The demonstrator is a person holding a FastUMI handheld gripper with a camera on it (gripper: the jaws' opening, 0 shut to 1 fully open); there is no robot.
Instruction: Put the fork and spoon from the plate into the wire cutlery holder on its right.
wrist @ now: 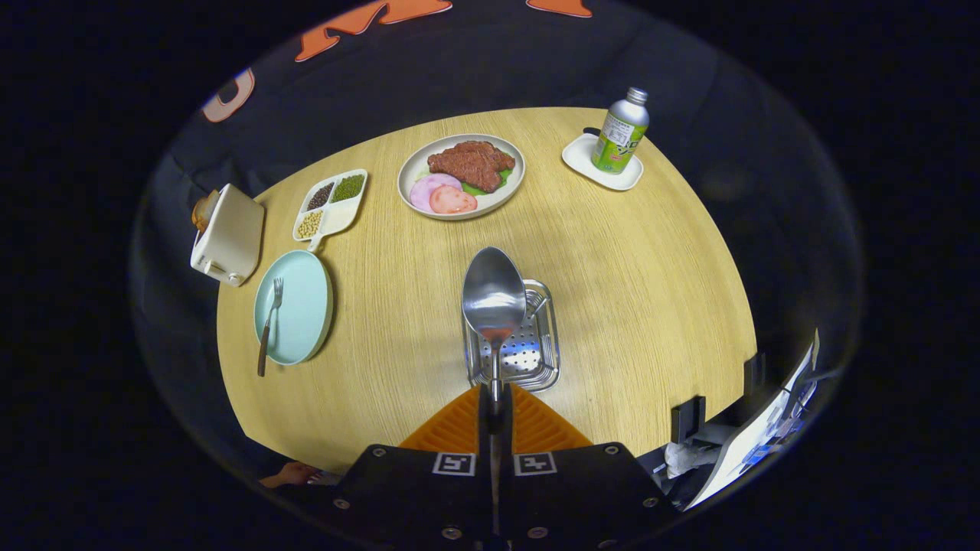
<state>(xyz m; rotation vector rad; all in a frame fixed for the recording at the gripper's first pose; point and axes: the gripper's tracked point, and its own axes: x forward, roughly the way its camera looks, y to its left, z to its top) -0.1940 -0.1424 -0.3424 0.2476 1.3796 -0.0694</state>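
My gripper (494, 404) is shut on the handle of a metal spoon (494, 295), whose bowl points away from me. The orange fingers (452, 428) press on it from both sides. Directly below the spoon sits the wire cutlery holder (536, 352), a metal basket with a perforated bottom, seen from above. To the left on the wooden table lies the light blue plate (302, 306) with a dark-handled fork (268, 325) resting on its left part, tines away from me.
Beyond the holder stands a plate of meat and ham (462, 177). A divided tray of beans (331, 205) and a white toaster (228, 236) are behind the blue plate. A can on a white coaster (620, 132) stands far right. A hand (289, 476) rests at the table's near edge.
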